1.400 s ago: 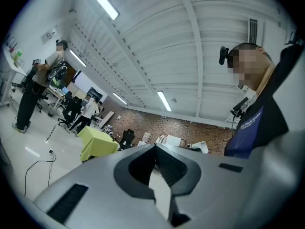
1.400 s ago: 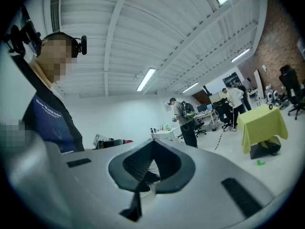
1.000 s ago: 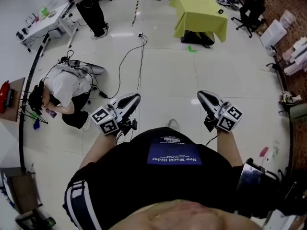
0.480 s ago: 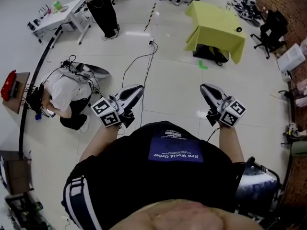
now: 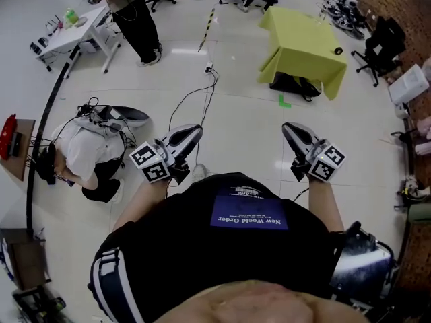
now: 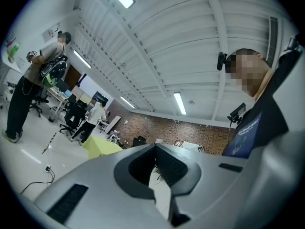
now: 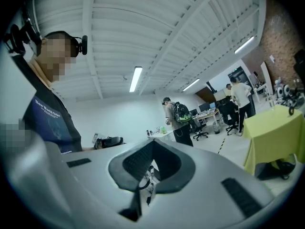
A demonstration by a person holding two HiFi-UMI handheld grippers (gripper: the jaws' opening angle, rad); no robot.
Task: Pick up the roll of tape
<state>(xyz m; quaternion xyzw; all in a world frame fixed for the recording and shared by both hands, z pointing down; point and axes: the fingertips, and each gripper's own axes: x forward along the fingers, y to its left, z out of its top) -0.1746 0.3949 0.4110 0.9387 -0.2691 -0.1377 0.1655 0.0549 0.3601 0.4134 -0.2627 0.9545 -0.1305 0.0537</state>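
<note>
stage: approach, nothing grasped yet | left gripper [image 5: 196, 131]: jaws clenched, empty | right gripper [image 5: 287, 127]: jaws clenched, empty | roll of tape [image 5: 338, 50]: probably the small dark object on the yellow-green table [image 5: 296, 39], upper right of head view, well apart from both | remaining: reach, grip, lift
</note>
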